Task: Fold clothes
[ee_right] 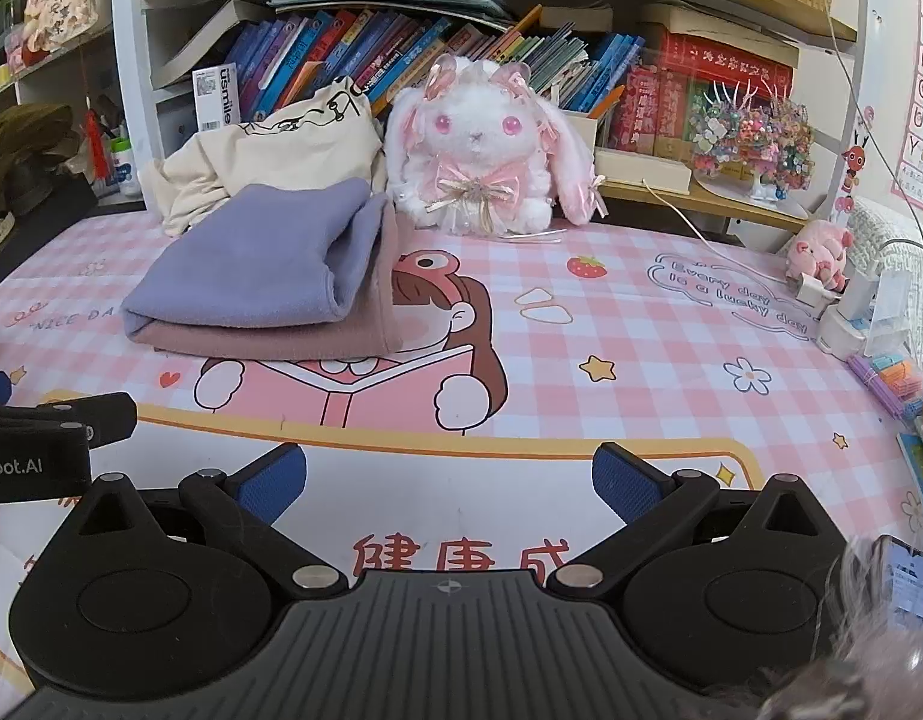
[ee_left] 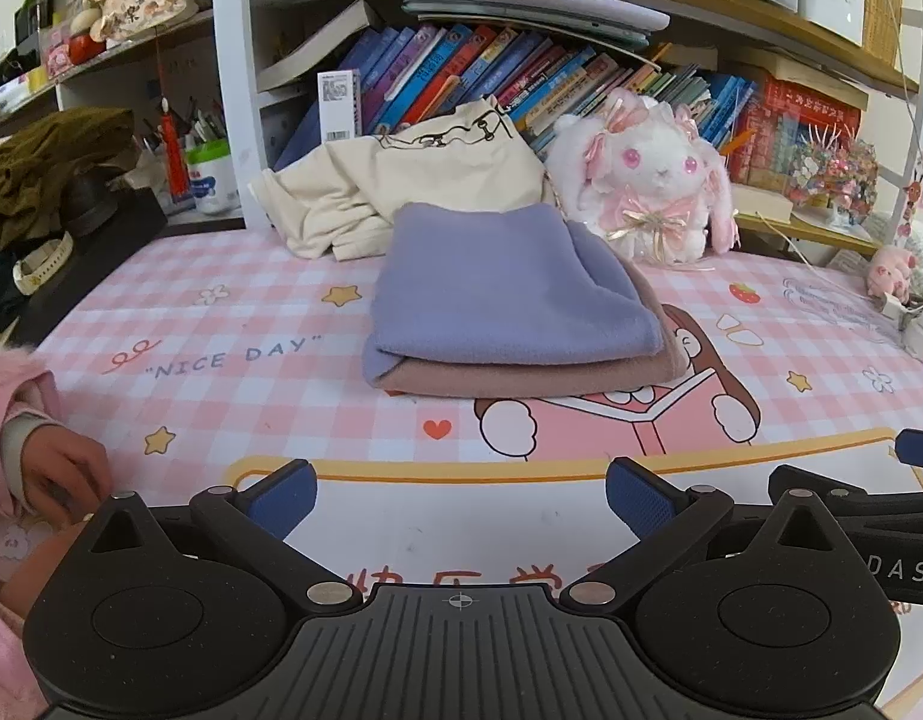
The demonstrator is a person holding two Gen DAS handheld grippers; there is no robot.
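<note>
A folded lilac cloth (ee_left: 509, 282) lies on top of a folded dusty-pink cloth (ee_left: 521, 375) in the middle of the pink checked desk mat (ee_left: 221, 360). The same stack shows in the right wrist view, lilac (ee_right: 257, 264) over pink (ee_right: 281, 339). A crumpled cream garment (ee_left: 401, 186) lies behind the stack; it also shows in the right wrist view (ee_right: 269, 144). My left gripper (ee_left: 461, 495) is open and empty, low over the mat in front of the stack. My right gripper (ee_right: 449, 480) is open and empty, to the right of the left one.
A white plush rabbit (ee_left: 647, 180) sits right of the cream garment. Bookshelves (ee_left: 521, 72) stand behind. A small pink pig toy (ee_right: 821, 255), chargers and cables lie at the right. An olive cloth heap (ee_left: 47, 168) and a watch are at the left. A phone (ee_right: 908, 588) lies near right.
</note>
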